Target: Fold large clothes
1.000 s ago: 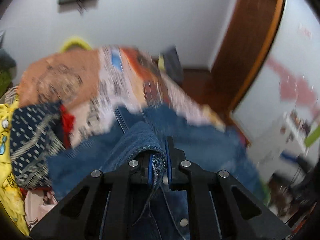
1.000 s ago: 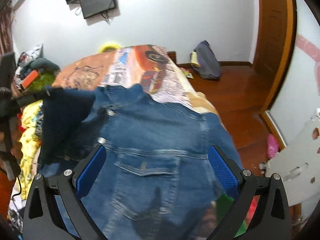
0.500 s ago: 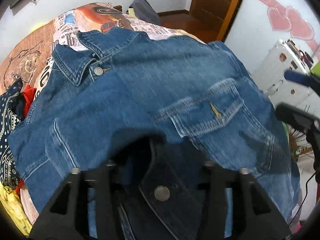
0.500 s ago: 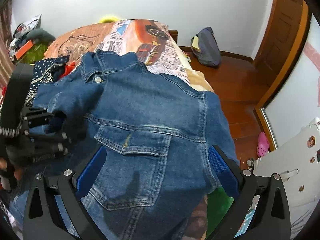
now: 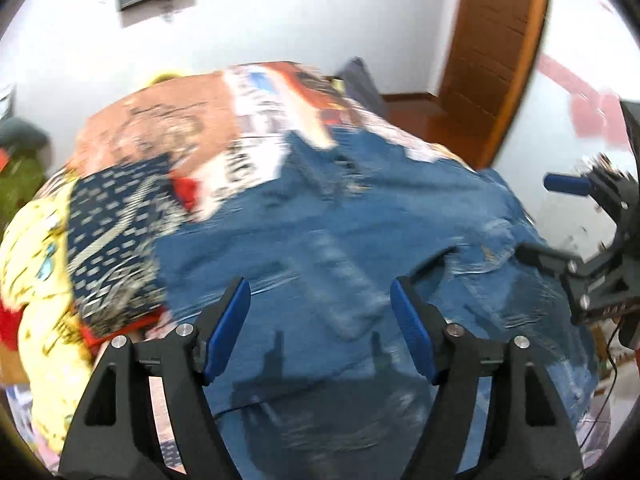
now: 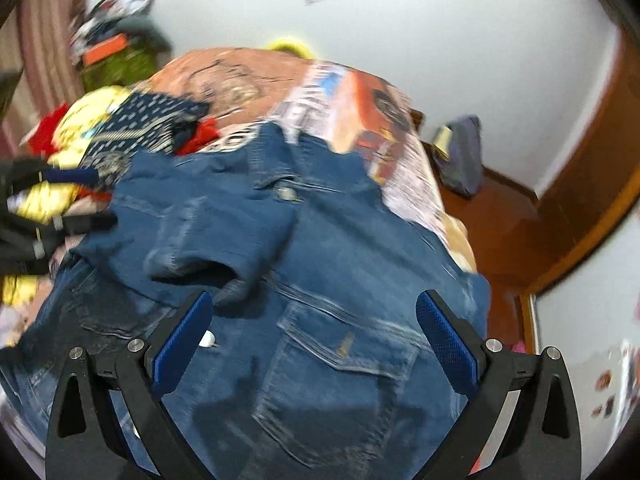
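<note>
Denim jacket (image 6: 320,264) spread front-up on the bed (image 6: 240,80), below both sets of fingers.

Lying across the near end of the bed's printed cover, collar toward the far end, one sleeve folded over its chest, right edge hanging past the bed's right edge. Left gripper (image 5: 320,320) above the jacket's lower part, fingers (image 5: 226,328) opening, nothing between them. Right gripper (image 6: 316,340) over the chest pocket, fingers (image 6: 180,344) spread wide, gripping nothing. Heaped clothes (image 6: 120,128) in yellow, red and dotted navy along the bed's left edge, touching the jacket. Beyond: white wall, dark bag (image 6: 460,156) on the wooden floor, wooden door (image 5: 496,52) at right. Both views motion-blurred.
</note>
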`<move>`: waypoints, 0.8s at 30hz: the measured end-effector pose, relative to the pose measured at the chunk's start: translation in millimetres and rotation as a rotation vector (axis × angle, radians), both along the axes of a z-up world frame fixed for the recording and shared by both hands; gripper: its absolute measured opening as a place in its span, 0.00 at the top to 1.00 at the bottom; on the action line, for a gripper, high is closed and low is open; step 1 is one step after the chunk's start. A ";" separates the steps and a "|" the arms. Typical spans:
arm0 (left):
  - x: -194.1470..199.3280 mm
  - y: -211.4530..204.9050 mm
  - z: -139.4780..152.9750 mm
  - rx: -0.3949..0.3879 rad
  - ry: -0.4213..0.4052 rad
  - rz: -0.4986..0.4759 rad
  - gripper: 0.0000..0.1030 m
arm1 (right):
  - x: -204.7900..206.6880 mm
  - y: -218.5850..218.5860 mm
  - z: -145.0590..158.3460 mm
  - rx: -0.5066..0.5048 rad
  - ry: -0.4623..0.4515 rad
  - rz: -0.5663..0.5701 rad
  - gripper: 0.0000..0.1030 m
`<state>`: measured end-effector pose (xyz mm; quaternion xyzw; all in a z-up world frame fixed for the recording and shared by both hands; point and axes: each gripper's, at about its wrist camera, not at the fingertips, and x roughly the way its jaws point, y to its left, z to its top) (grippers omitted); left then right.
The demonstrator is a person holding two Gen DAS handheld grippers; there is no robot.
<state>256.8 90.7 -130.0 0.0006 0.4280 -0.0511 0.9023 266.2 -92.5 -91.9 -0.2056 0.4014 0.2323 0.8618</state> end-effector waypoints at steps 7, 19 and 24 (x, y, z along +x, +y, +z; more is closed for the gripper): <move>-18.4 65.9 -24.6 -0.047 0.055 0.129 0.30 | -10.1 72.0 -31.7 -0.183 -0.011 0.214 0.02; -39.4 87.4 -53.1 -0.087 0.090 0.178 0.30 | 7.0 139.1 -99.7 -0.510 -0.063 0.372 0.07; -35.7 85.6 -51.6 -0.076 0.087 0.181 0.30 | 8.6 144.8 -94.2 -0.438 -0.045 0.388 0.47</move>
